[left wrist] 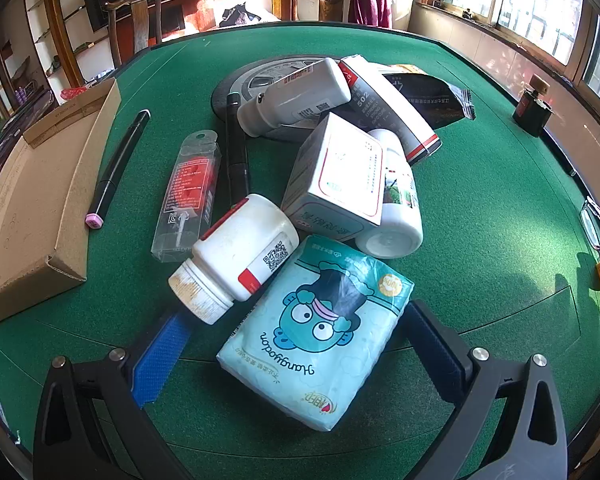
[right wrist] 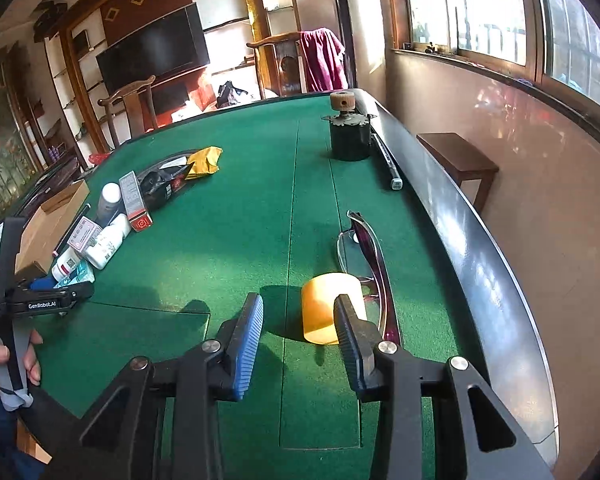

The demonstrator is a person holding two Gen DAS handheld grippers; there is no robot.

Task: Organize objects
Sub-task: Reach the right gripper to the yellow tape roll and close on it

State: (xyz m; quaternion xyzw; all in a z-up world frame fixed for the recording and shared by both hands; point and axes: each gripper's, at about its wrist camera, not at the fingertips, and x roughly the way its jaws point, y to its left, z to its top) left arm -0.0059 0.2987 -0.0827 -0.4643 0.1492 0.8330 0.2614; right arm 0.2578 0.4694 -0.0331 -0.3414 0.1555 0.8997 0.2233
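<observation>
Green felt table (right wrist: 236,216), yellow roll (right wrist: 324,308) half-hidden behind parted, empty right fingers (right wrist: 352,320).

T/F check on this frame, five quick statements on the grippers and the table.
1. The left gripper straddles a tissue pack. True.
2. The right gripper clamps the yellow roll. False: the roll lies beyond the fingertips, nothing between them.
3. Glasses lie beside the yellow roll. True.
4. The cardboard box is full of bottles. False: it looks empty.
5. The table is red felt. False: green.
</observation>
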